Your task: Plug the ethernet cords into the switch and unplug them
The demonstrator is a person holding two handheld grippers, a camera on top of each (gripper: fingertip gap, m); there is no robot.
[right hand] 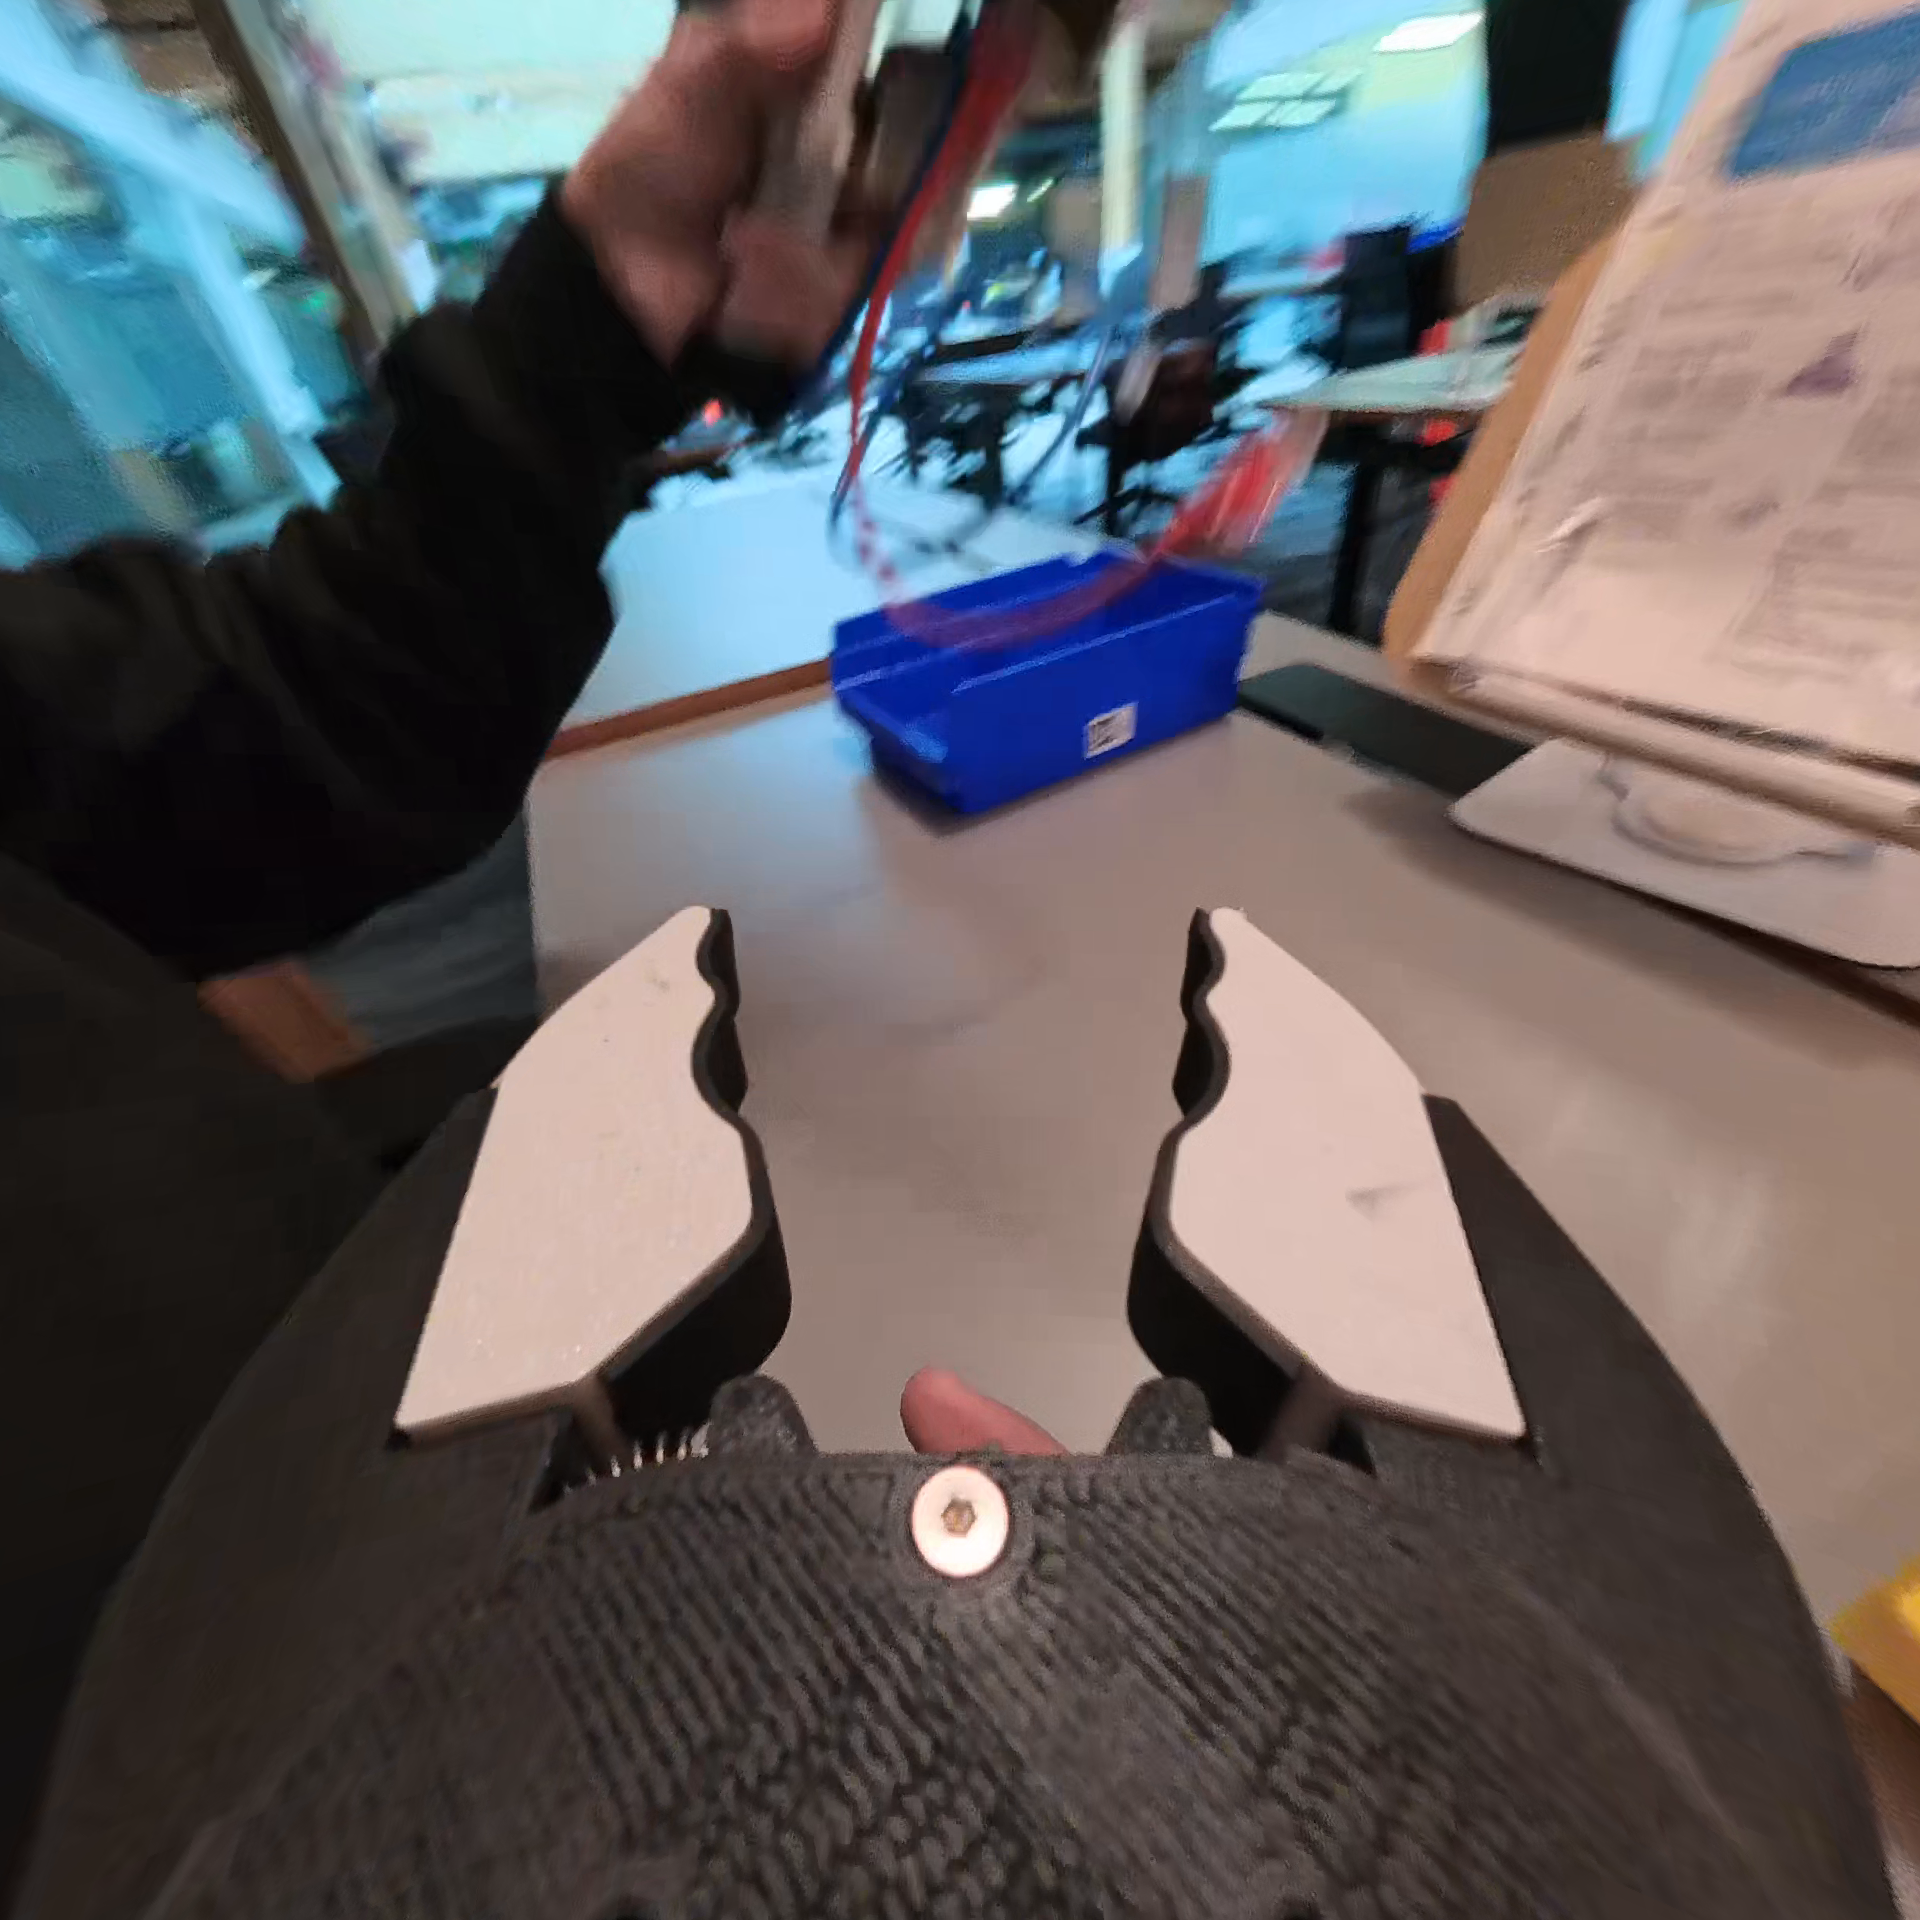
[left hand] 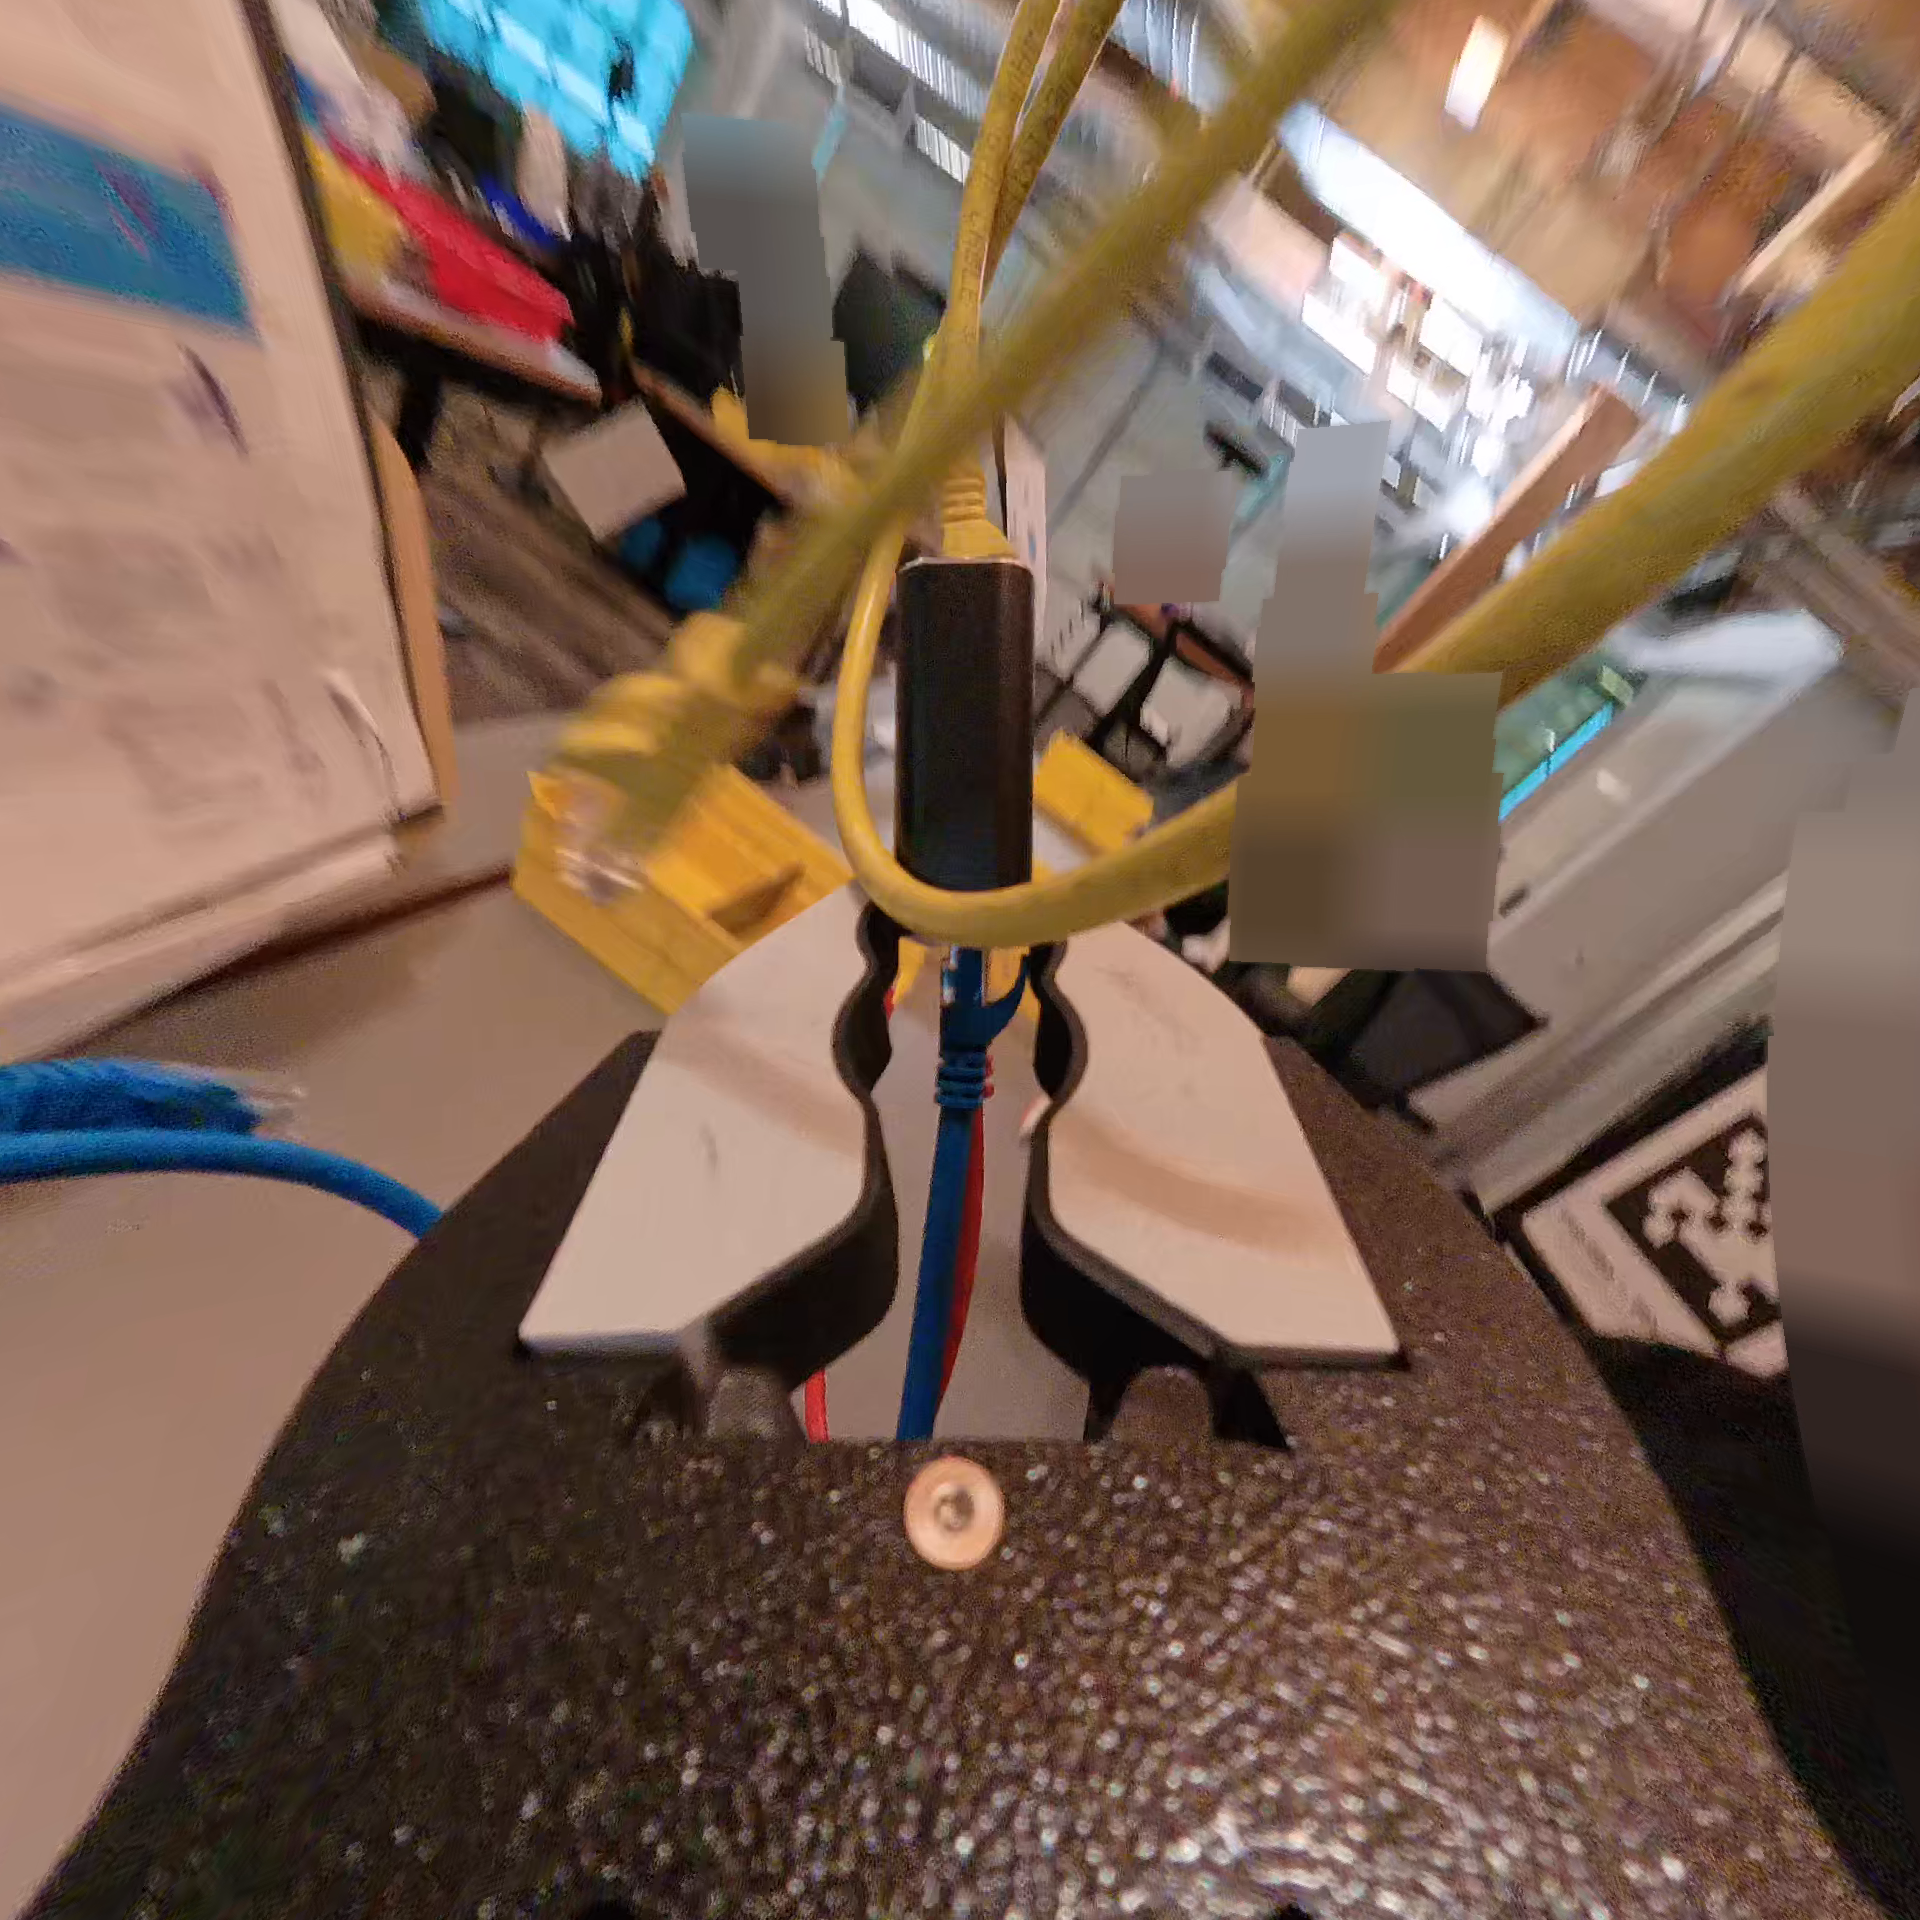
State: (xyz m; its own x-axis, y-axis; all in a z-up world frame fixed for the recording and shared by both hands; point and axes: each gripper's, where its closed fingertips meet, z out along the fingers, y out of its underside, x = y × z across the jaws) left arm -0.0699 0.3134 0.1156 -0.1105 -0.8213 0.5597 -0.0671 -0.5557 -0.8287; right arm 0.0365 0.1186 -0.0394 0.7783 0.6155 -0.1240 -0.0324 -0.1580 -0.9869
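Note:
My left gripper (left hand: 961,935) is shut on a small black switch (left hand: 964,727), held up off the grey table (left hand: 312,1039). A yellow cord (left hand: 971,499) is plugged into its far end. A blue cord (left hand: 951,1195) and a red cord (left hand: 971,1226) run back from its near end between my fingers. Another yellow cord loops across the front, its loose plug (left hand: 644,748) hanging at left. A loose blue cord (left hand: 156,1132) lies at left. My right gripper (right hand: 961,935) is open and empty over the table (right hand: 935,1039). A sleeved hand (right hand: 707,197) at upper left holds blurred red and blue cords (right hand: 883,312).
A yellow bin (left hand: 686,894) stands behind the switch, and a white paper-covered box (left hand: 187,623) at left. A blue bin (right hand: 1049,686) sits at the table's far edge. A stack of papers on cardboard (right hand: 1714,468) and a black flat object (right hand: 1382,717) are at right.

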